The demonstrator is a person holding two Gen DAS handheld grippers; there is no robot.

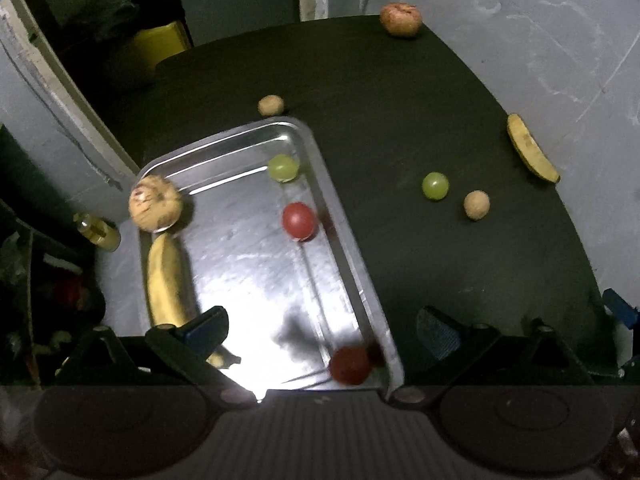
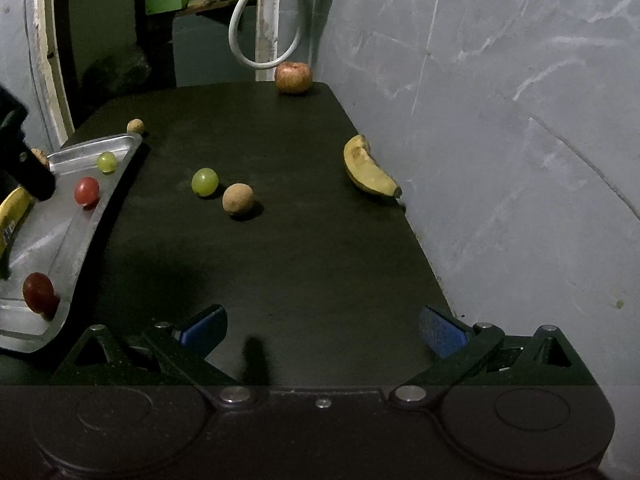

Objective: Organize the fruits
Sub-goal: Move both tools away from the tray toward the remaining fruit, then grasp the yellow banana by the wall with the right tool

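Both grippers, left (image 1: 322, 330) and right (image 2: 323, 326), hang spread and empty; possibly a blurred red fruit (image 1: 350, 364) in the steel tray (image 1: 352, 248).

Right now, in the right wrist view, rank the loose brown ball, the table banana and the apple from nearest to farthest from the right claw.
1. Brown ball, mid-table, left of centre.
2. Banana, right edge by the wall.
3. Apple, far edge of the table.
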